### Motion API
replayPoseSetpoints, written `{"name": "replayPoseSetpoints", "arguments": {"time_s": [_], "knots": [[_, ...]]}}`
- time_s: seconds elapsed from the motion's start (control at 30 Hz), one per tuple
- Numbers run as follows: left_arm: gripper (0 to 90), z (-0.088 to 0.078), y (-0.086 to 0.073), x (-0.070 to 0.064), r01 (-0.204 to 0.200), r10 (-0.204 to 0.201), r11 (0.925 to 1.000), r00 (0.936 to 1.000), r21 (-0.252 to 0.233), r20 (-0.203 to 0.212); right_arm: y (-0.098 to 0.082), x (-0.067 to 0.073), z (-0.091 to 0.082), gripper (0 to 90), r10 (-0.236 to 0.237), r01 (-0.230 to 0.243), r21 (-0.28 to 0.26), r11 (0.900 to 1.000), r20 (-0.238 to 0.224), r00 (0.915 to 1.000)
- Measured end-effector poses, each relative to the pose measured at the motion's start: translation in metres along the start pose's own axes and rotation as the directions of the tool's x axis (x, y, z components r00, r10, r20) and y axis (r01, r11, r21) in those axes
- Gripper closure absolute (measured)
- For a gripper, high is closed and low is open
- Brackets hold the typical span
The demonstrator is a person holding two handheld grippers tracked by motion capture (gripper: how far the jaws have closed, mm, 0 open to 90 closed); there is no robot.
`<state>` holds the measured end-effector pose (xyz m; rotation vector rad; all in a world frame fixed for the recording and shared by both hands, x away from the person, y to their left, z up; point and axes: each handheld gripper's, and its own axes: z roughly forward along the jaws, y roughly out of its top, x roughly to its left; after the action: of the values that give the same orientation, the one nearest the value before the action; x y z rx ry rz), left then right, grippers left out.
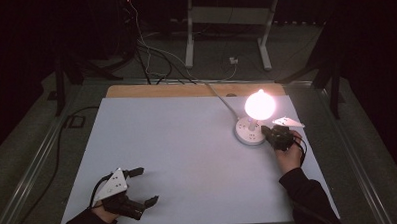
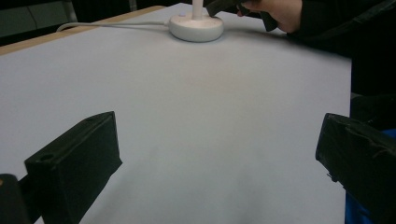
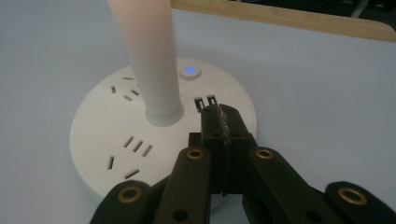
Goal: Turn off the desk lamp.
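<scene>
1. Inspecting the work area: a round white power strip (image 1: 250, 130) sits on the right half of the grey surface (image 1: 188, 157), toward its far side. A lamp with a glowing bulb (image 1: 260, 105) stands plugged into the middle of it, and a white cable (image 1: 221, 98) runs from it toward the far edge.

2. Right hand-held gripper (image 3: 223, 116): jaws pressed together, nothing between them. In the right gripper view the closed tip rests at or just above the top face of the power strip, just beside the two small USB slots (image 3: 205, 101) and near the lamp's white stem (image 3: 152, 60). Whether the tip touches the plastic cannot be told.

3. Left hand-held gripper (image 1: 139, 186): jaws wide apart, holding nothing, at the near left of the surface, well apart from the power strip. In its own view the far strip (image 2: 196, 27) appears with the other hand beside it.

4. Progress, as a judgement: the bulb is lit and the round button (image 3: 190, 71) shows a blue light, so the strip appears switched on. The closed tip is near that button but not on it. If the aim is to press the switch, the lit state suggests either the switching on is done, or a press to switch off is left to do. The pictures do not settle which.

5. Markings: no brand, label or readable writing is visible on the strip, lamp or grippers. Only socket slots mark the strip's face.
</scene>
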<state>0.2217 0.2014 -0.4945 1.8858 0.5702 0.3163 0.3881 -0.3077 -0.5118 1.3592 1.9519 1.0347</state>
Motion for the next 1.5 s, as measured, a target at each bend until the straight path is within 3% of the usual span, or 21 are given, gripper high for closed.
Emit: {"name": "replayPoseSetpoints", "arguments": {"time_s": [0.17, 0.27, 0.47, 0.73, 1.5], "knots": [[0.5, 0.000, 0.000, 0.000, -0.002, 0.002, 1.0000, 1.0000, 0.000, -0.002, -0.001, -0.002, 0.000, 90.0, 0.019, -0.019, -0.010, 1.000, -0.010, 0.9998], [0.5, 0.000, 0.000, 0.000, -0.002, 0.002, 1.0000, 1.0000, 0.002, -0.003, 0.001, 0.001, -0.002, 90.0, -0.011, 0.011, -0.012, 1.000, -0.003, 0.9999], [0.5, 0.000, 0.000, 0.000, 0.003, -0.003, 1.0000, 1.0000, -0.002, -0.003, 0.015, 0.001, -0.020, 90.0, -0.007, 0.007, -0.075, 0.997, -0.006, 1.0000], [0.4, 0.000, 0.000, 0.000, -0.002, 0.002, 1.0000, 1.0000, 0.000, -0.003, 0.023, -0.004, -0.034, 90.0, 0.013, -0.012, -0.120, 0.993, 0.002, 0.9999], [0.4, 0.000, 0.000, 0.000, -0.001, 0.001, 1.0000, 1.0000, 0.000, -0.001, 0.002, 0.001, -0.006, 90.0, -0.007, 0.007, -0.028, 1.000, 0.008, 0.9999]]}}
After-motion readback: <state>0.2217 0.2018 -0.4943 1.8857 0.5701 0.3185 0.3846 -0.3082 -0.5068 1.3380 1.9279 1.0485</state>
